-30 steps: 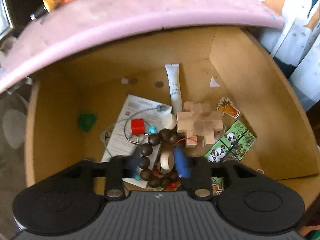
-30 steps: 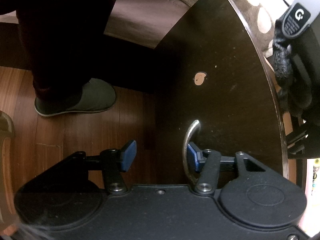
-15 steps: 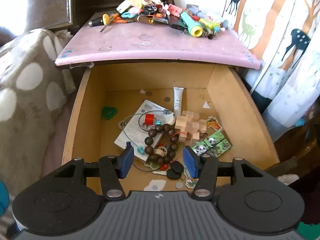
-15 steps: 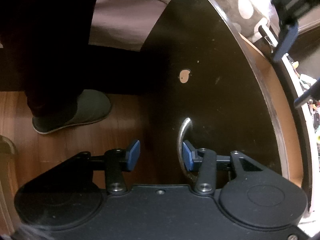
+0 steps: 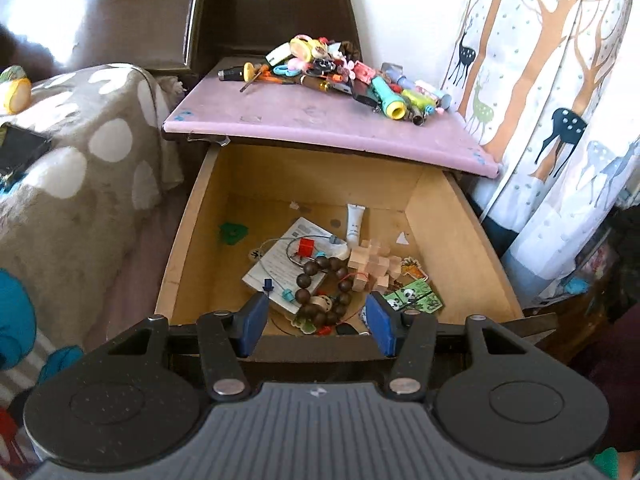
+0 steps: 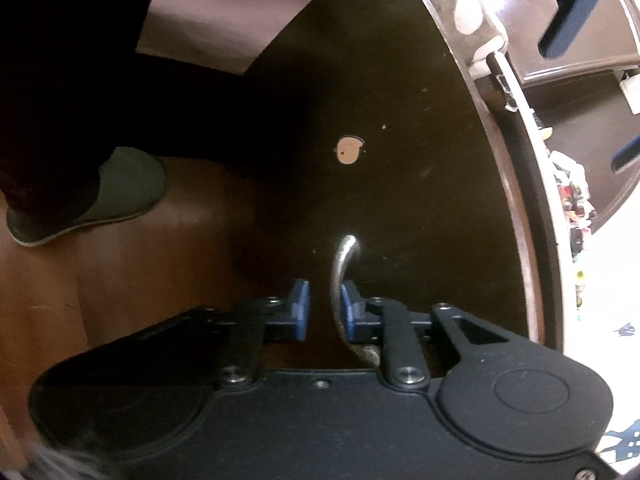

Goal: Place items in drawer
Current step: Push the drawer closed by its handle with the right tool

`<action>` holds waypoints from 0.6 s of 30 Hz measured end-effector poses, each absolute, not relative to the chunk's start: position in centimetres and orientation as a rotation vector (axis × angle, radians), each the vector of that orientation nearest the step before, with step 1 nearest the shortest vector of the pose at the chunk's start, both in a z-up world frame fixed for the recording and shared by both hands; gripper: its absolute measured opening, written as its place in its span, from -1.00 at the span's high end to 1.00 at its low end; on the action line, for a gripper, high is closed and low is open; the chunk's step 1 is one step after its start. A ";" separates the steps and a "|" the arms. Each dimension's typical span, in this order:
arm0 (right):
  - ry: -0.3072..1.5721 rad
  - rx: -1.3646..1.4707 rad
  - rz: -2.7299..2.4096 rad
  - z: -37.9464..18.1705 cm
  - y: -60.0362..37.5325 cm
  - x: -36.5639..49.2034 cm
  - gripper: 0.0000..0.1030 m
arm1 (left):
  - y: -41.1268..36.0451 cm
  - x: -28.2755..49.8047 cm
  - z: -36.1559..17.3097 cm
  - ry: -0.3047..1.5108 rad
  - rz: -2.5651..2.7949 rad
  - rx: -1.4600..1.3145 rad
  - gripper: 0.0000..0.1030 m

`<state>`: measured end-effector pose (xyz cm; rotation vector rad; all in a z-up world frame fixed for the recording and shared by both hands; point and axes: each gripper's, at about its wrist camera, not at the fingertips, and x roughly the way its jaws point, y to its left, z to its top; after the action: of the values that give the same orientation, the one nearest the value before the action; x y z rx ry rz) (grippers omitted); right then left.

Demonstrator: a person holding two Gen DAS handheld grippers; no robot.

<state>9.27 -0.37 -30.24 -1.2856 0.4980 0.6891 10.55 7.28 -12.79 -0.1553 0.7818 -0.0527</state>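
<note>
The wooden drawer (image 5: 448,240) stands open under the pink nightstand top (image 5: 320,124). Inside lie a brown bead bracelet (image 5: 320,292), a wooden puzzle (image 5: 372,264), a white tube (image 5: 354,220), a paper leaflet (image 5: 280,260) and panda cards (image 5: 416,298). My left gripper (image 5: 316,322) is open and empty above the drawer's front edge. My right gripper (image 6: 324,312) is at the dark drawer front (image 6: 400,160), its jaws narrowed around the metal handle (image 6: 340,272); the right pad touches it, and a gap shows on the left.
A pile of small toys and tools (image 5: 340,76) sits on the nightstand top. A spotted blanket on a bed (image 5: 72,168) is at left, a deer-print curtain (image 5: 560,100) at right. A slippered foot (image 6: 92,196) stands on the wood floor.
My left gripper let go of the bead bracelet in the drawer, opened, and pulled up and back. My right gripper's jaws have narrowed around the handle.
</note>
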 end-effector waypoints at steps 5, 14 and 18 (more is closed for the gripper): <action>0.483 -1.306 0.648 -30.2 -0.1 8.9 0.87 | 7.8 9.6 -12.6 0.748 -0.061 -0.170 -0.02; 0.444 -1.323 0.598 -30.7 0.2 8.5 0.95 | 8.8 9.2 -13.2 0.731 -0.082 -0.157 -0.02; 0.399 -1.322 0.570 -30.8 0.1 8.2 1.00 | 9.7 9.1 -13.1 0.713 -0.079 -0.187 -0.02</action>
<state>8.21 0.06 -30.79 -1.3223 0.3989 0.5703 9.10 9.73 -13.12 -0.1873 0.7131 -0.0787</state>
